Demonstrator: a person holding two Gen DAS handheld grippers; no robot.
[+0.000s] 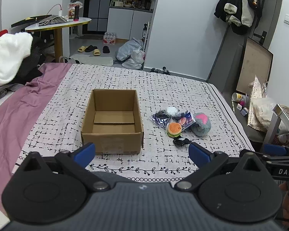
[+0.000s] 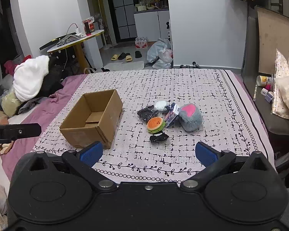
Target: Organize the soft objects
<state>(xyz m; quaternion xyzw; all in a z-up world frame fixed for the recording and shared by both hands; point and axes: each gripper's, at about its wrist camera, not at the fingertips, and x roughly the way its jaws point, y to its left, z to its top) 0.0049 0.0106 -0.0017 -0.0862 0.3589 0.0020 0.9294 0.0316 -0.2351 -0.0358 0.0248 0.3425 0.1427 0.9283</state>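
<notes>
An empty open cardboard box (image 1: 112, 122) (image 2: 94, 118) stands on the patterned bedspread. To its right lies a small heap: a burger-shaped plush (image 1: 174, 129) (image 2: 155, 124), a grey plush with a pink patch (image 1: 200, 123) (image 2: 189, 117), a small black item (image 1: 181, 141) (image 2: 159, 137), a dark bag (image 1: 160, 118) (image 2: 146, 113), a white bundle (image 1: 171, 110) (image 2: 160, 105) and a printed packet (image 1: 186, 120) (image 2: 171, 114). My left gripper (image 1: 142, 153) hangs open over the bed's near edge, just short of the box. My right gripper (image 2: 149, 154) is open too, near the heap, holding nothing.
A purple sheet (image 1: 15, 111) and a pile of white and dark clothes (image 2: 31, 80) lie left of the box. A round table (image 1: 57, 26) stands beyond. A board leans on the right wall (image 2: 275, 44), with bags and small items (image 2: 281, 94) beside the bed.
</notes>
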